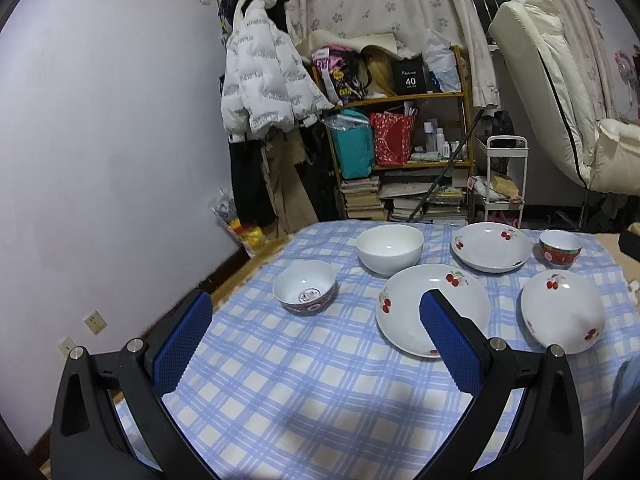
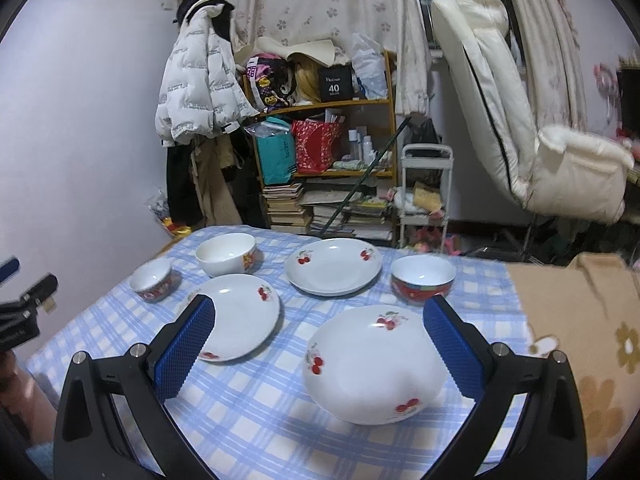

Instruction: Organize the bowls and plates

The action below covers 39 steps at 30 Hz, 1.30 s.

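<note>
On the blue-checked counter point(image 2: 248, 412) nothing is stacked yet: three white cherry-print ceramic plates point(image 2: 374, 364) and three bowls point(image 2: 226, 259) sit apart, all sorting left to do. Left gripper point(image 1: 316, 344) and right gripper point(image 2: 320, 354) hover with fingers wide, empty. Open cloth lies up front; the red-rimmed bowl point(image 2: 423, 280) sits nearest the right edge.
</note>
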Motion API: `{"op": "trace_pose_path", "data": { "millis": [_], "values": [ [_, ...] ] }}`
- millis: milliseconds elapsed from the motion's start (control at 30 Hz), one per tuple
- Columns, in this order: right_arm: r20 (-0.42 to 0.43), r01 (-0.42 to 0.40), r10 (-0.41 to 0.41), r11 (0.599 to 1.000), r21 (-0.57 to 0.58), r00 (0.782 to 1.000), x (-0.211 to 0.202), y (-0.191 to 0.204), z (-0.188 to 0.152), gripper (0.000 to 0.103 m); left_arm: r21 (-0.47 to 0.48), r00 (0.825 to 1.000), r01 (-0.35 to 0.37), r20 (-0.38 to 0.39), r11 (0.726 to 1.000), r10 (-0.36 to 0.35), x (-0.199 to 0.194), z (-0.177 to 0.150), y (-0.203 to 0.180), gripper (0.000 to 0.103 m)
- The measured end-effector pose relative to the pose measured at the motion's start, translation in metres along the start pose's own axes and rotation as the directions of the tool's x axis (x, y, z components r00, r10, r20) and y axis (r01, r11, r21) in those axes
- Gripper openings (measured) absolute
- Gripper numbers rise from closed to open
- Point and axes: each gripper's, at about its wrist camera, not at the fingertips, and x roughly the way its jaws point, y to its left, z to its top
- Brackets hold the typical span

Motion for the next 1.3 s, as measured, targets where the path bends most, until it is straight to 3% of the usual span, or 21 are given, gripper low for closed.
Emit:
{"op": "trace_pose_path", "data": {
  "millis": [133, 467, 800, 1033, 1300],
  "values": [
    [-0.003, -0.014, 0.014, 0.999, 0.031, 1.000, 0.010, 0.000, 0.007, 0.103, -0.046, 0.999, 0.011, -0.053, 0.999, -0.014, 0.014, 0.018, 0.006, 0.102],
    [-0.046, 0.012, -0.014, 0.999, -0.045, 0.999, 0.039, 0.024, 0.032, 0.103, -0.101, 0.989, -0.105, -0.110, 0.989, 0.094, 0.060, 0.055, 0.015, 0.102],
    [-0.019, 0.019, -0.022, 0.992, -0.127, 1.000, 0.079, 0.047, 0.063, 0.103, -0.111, 0.984, -0.077, -0.168, 0.991, 0.058, 0.102, 0.055, 0.007, 0.102],
    [-0.043, -0.012, 0.005, 0.989, -0.150, 0.999, 0.119, 0.072, 0.073, 0.103, -0.120, 0.963, -0.060, -0.267, 0.991, 0.026, 0.141, 0.037, 0.001, 0.102],
    [-0.172, -0.017, -0.011, 0.987, -0.158, 0.985, 0.172, 0.085, 0.053, 0.103, -0.105, 0.923, -0.048, -0.384, 0.993, 0.004, 0.185, 0.007, -0.009, 0.102]
  ]
}}
